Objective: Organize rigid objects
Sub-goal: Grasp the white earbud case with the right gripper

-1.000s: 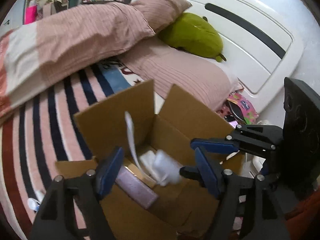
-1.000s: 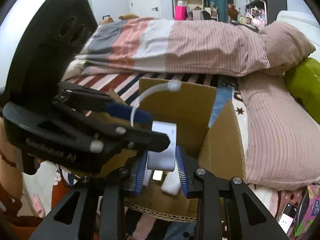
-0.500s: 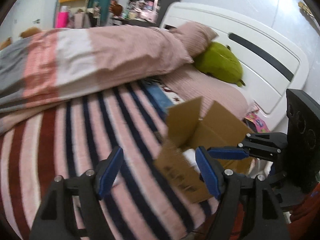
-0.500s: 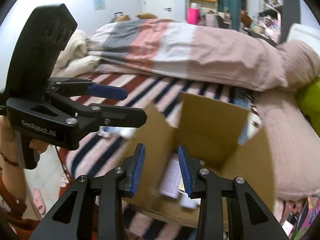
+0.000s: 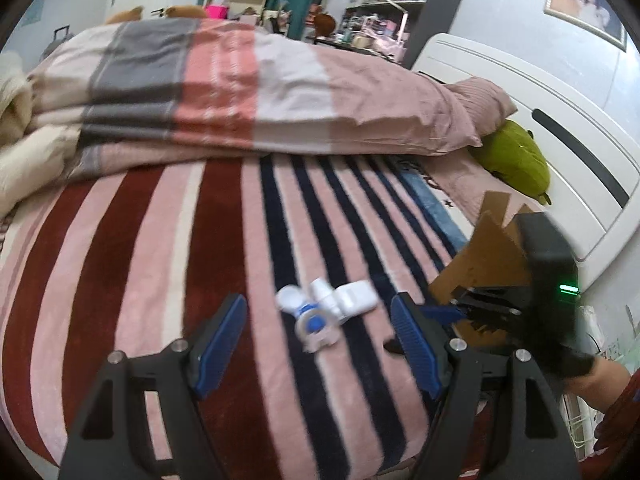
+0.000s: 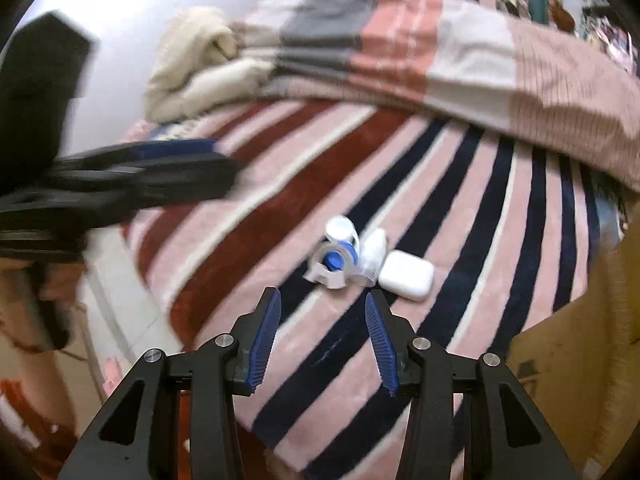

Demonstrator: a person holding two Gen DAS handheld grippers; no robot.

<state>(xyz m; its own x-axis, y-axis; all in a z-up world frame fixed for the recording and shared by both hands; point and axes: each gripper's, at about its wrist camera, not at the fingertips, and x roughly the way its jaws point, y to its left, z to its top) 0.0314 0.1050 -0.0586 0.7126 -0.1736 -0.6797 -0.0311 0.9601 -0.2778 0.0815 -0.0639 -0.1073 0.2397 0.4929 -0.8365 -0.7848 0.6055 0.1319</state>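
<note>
Small white items (image 6: 352, 254) clustered on the striped bed (image 6: 460, 208), directly ahead of right tongs (image 6: 322, 330), nearer; jaws opening, empty. Left tongs (image 5: 318, 340) released, empty.

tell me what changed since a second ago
Both grippers swung away from the box toward the white items on the striped blanket. The right gripper held a white charger over the box earlier; it is now empty, with its jaws opening. The left gripper stayed open and empty. The box and bedding look unmoved.
</note>
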